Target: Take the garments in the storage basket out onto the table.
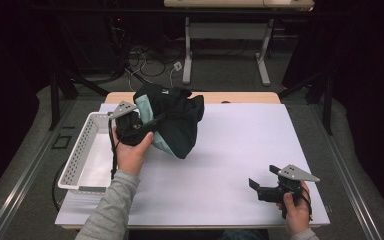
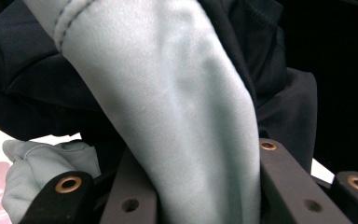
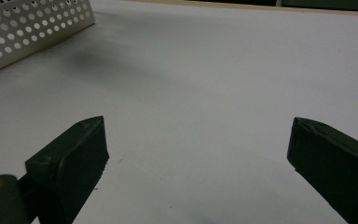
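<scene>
A dark garment (image 1: pixel 177 117) with a pale blue-green lining hangs bunched above the white table sheet (image 1: pixel 230 165), just right of the white perforated basket (image 1: pixel 87 150). My left gripper (image 1: pixel 147 125) is shut on it. In the left gripper view the pale lining (image 2: pixel 177 121) fills the space between the two black jaws, which press on it from both sides. My right gripper (image 1: pixel 262 182) rests low over the sheet near the front right corner, open, and in the right gripper view its fingertips (image 3: pixel 81 149) stand wide apart over bare sheet with nothing between them.
The basket's perforated wall (image 3: pixel 32 28) lies far left in the right gripper view. Beyond the table stand a white desk frame (image 1: pixel 225 45) and loose cables on the floor (image 1: pixel 145 65). Dark stands flank both sides.
</scene>
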Available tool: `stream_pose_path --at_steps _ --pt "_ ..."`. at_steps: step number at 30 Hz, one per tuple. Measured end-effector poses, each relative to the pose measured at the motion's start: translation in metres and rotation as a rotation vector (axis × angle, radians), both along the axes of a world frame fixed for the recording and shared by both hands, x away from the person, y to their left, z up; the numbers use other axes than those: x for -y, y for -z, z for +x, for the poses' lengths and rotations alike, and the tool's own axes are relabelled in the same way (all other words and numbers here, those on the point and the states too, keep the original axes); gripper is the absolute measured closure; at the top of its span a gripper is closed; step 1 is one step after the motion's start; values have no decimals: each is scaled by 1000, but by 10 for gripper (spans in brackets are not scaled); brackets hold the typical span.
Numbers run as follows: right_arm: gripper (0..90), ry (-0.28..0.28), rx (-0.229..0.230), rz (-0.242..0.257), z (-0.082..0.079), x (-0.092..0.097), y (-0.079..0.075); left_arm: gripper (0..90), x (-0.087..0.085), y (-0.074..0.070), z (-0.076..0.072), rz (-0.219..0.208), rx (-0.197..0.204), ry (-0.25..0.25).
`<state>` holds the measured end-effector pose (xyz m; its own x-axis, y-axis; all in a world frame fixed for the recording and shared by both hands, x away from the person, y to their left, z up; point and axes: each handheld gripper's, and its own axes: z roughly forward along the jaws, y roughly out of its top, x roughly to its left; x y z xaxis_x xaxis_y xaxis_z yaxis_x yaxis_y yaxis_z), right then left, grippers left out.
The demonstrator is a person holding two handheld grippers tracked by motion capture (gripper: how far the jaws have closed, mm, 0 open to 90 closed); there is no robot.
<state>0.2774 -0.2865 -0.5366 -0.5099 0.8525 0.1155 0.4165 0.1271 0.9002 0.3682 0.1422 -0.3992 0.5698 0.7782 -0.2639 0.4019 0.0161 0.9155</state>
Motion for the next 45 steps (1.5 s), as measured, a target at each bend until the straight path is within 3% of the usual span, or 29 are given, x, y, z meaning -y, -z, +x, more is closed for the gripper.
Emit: stream_pose_path --at_steps 14,35,45 --pt "46 -2 1 -1 0 0 0 733 21 17 2 -2 -26 36" --pt "47 -6 3 -8 0 0 1 732 56 58 4 -17 -96 90" --pt "47 -8 3 -5 1 0 2 730 70 84 4 9 -130 120"
